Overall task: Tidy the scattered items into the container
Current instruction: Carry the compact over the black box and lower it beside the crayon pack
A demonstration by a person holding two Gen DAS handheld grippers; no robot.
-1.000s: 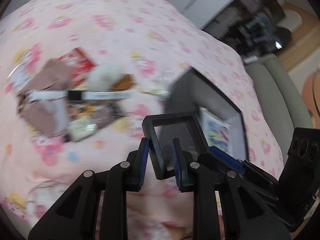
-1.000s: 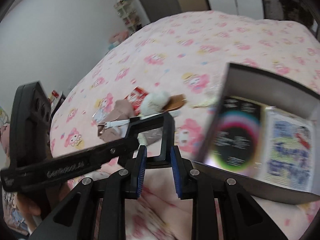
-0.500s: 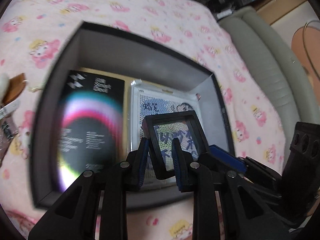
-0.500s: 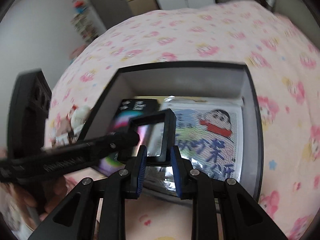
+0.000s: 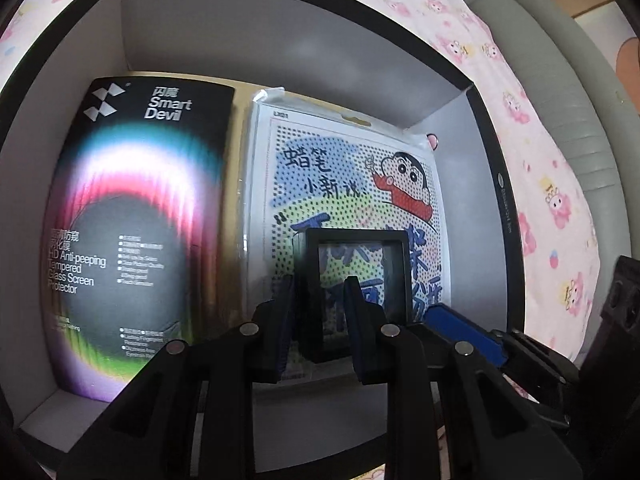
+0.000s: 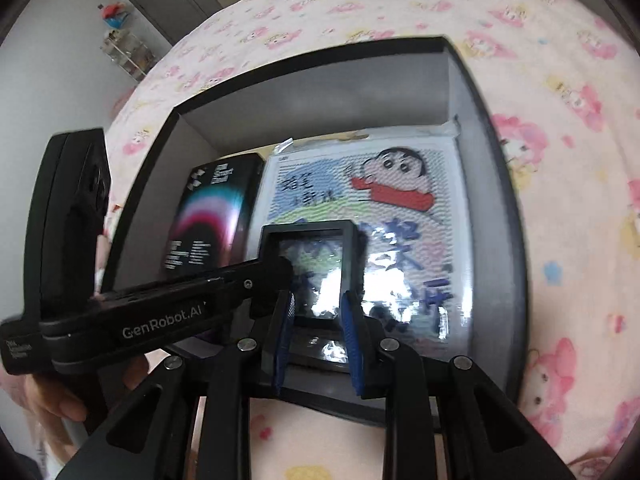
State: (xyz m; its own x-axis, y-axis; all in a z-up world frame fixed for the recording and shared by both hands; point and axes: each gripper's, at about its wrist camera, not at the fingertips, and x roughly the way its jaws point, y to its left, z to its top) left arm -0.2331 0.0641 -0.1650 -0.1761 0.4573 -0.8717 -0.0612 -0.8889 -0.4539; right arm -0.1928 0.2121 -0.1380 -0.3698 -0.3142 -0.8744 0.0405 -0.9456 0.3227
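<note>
Both grippers, left gripper (image 5: 318,320) and right gripper (image 6: 318,334), clamp black frame (image 5: 358,276); you've swung it from bedspread over box (image 6: 476,92) (lower, release next).

Black gripper (image 5: 318,320) frames, blue jaws pads, silver screws, white "GenRobot.AI" lettering

A bed covered by a pink sheet (image 6: 560,128) printed with small cartoon figures carried everything. Directly on the sheet sat an open box (image 6: 460,92) with dark outer walls and a grey lining, its near wall close to the bed's front edge. In the left wrist view the same sheet (image 5: 532,168) ran along the box's (image 5: 486,152) right side.
</note>
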